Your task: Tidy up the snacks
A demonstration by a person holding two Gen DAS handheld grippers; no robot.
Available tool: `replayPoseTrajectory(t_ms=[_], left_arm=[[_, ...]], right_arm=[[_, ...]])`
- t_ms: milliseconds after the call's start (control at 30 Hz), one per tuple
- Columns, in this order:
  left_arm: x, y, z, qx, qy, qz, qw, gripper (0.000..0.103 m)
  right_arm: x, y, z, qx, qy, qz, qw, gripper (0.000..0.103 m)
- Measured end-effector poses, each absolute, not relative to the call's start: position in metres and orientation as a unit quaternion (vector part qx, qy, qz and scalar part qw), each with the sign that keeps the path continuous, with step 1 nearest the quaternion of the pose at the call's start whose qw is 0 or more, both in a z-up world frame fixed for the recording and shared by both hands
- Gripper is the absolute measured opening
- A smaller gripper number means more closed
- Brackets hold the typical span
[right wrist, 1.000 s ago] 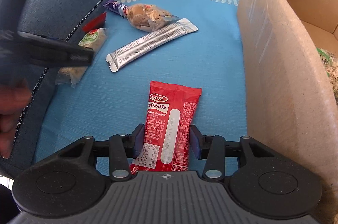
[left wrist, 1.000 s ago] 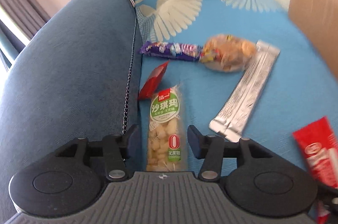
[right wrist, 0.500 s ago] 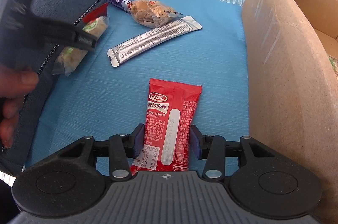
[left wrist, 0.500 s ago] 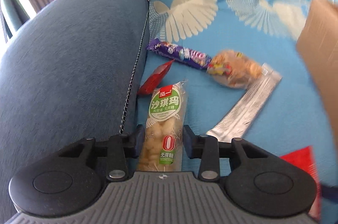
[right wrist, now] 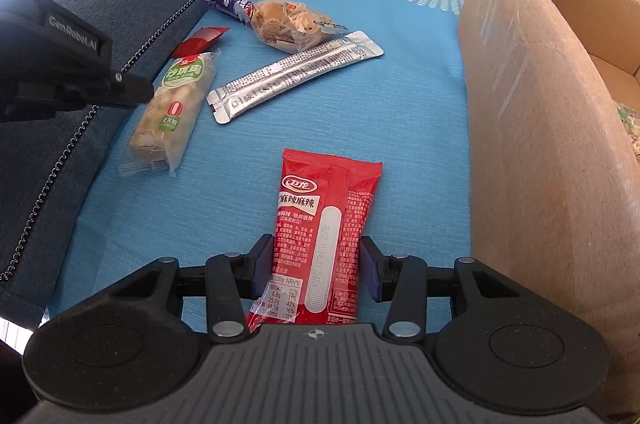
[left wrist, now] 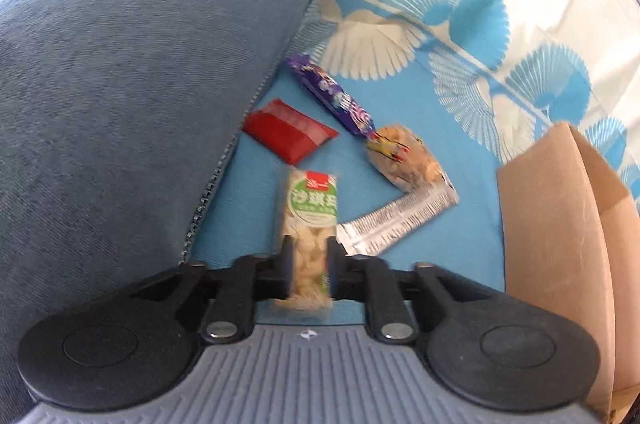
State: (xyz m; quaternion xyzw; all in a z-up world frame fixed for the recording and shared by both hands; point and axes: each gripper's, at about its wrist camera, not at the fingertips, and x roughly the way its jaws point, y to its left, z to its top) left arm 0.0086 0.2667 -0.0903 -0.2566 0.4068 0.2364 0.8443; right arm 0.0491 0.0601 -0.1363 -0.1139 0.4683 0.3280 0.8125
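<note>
Left wrist view: left claw (left wrist: 307,266) has just closed, pinching the blurred green-label pack (left wrist: 310,224), its lower end hidden.

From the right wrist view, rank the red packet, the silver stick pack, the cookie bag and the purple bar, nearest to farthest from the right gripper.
1. Red packet, between the right gripper fingers.
2. Silver stick pack, ahead, slightly left.
3. Cookie bag, just beyond the stick pack.
4. Purple bar, farthest, by the sofa arm.
</note>
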Motion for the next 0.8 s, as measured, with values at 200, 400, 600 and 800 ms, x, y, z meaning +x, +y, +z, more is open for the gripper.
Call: replayPoseTrajectory(t_ms=[200, 400, 600, 800], left_arm=[[0.021, 0.267, -0.095, -0.236, 0.421, 0.235, 0.844, 0.053], [0.042, 0.260, -0.109, -0.205, 0.452, 0.243, 0.834, 0.063], [0.051, 0.260, -0.118, -0.198, 0.462, 0.247, 0.828, 0.064], [0.053, 0.260, -0.121, -0.186, 0.474, 0.248, 0.824, 0.062]], right_arm=[[0.050, 0.061, -0.137, -0.113, 0.470, 0.328, 0.812, 0.050], [0.048, 0.064, -0.140, -0.135, 0.470, 0.322, 0.811, 0.061], [0.044, 0.068, -0.144, -0.160, 0.467, 0.326, 0.806, 0.075], [0.040, 0.072, -0.143, -0.166, 0.453, 0.339, 0.808, 0.053]])
